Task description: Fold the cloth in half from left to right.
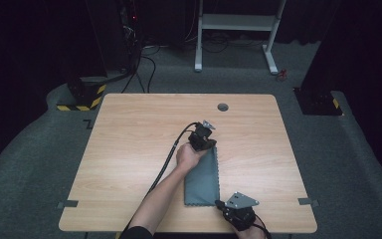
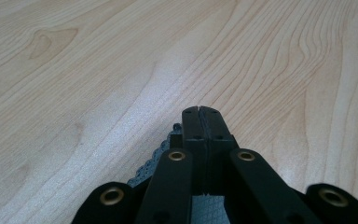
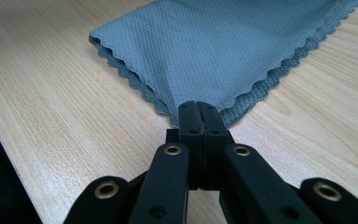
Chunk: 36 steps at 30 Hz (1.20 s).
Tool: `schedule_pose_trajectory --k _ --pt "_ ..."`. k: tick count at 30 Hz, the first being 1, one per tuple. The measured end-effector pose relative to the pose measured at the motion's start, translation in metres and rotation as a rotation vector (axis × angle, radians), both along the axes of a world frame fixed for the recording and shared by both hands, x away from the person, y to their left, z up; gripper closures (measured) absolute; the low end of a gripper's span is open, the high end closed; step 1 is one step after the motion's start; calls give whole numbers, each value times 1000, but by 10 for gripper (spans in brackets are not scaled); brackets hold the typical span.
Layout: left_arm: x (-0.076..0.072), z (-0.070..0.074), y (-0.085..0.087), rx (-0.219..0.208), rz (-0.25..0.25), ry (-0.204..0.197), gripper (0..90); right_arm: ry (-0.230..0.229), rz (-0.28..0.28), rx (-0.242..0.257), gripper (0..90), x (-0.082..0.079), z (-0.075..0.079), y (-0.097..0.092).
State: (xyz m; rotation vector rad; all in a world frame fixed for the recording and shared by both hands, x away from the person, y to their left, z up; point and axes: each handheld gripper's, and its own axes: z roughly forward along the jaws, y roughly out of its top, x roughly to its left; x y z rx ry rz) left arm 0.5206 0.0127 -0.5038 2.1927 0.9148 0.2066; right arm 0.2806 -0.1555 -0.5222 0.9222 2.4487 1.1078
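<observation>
A grey cloth (image 1: pixel 203 179) lies folded into a long strip on the wooden table (image 1: pixel 129 149), right of its middle. My left gripper (image 1: pixel 206 144) is at the strip's far end, a hand behind it. In the left gripper view its jaws (image 2: pixel 199 112) are shut, with the cloth's scalloped edge (image 2: pixel 151 163) running up to them. My right gripper (image 1: pixel 220 203) is at the near right corner by the table's front edge. In the right gripper view it (image 3: pixel 195 106) is shut on that corner, and the two-layered cloth (image 3: pixel 223 51) puckers toward the tips.
A round cable hole (image 1: pixel 223 107) is near the table's far edge. Grey tape tabs (image 1: pixel 308 201) mark the front corners. Beyond the table stand a white desk frame (image 1: pixel 238 30) and a yellow-black striped base (image 1: pixel 82 99) on grey carpet.
</observation>
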Motion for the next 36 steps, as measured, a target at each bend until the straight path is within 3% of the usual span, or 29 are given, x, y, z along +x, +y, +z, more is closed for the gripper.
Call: schedule_pose_trajectory --k 11,20,25,28,36 --pt "0 -3 -2 11 -9 -13 889 5 -7 -3 891 0 -1 -1" --pt "-1 6 4 -10 19 -39 700 10 -21 4 792 2 0 -6" --pt "-5 18 29 -26 74 -85 630 8 -22 19 771 10 4 -7" --pt "-10 21 43 2 95 -101 601 7 -20 25 763 17 7 -6" --pt "-31 13 74 46 137 -112 557 32 -17 29 733 53 9 2"
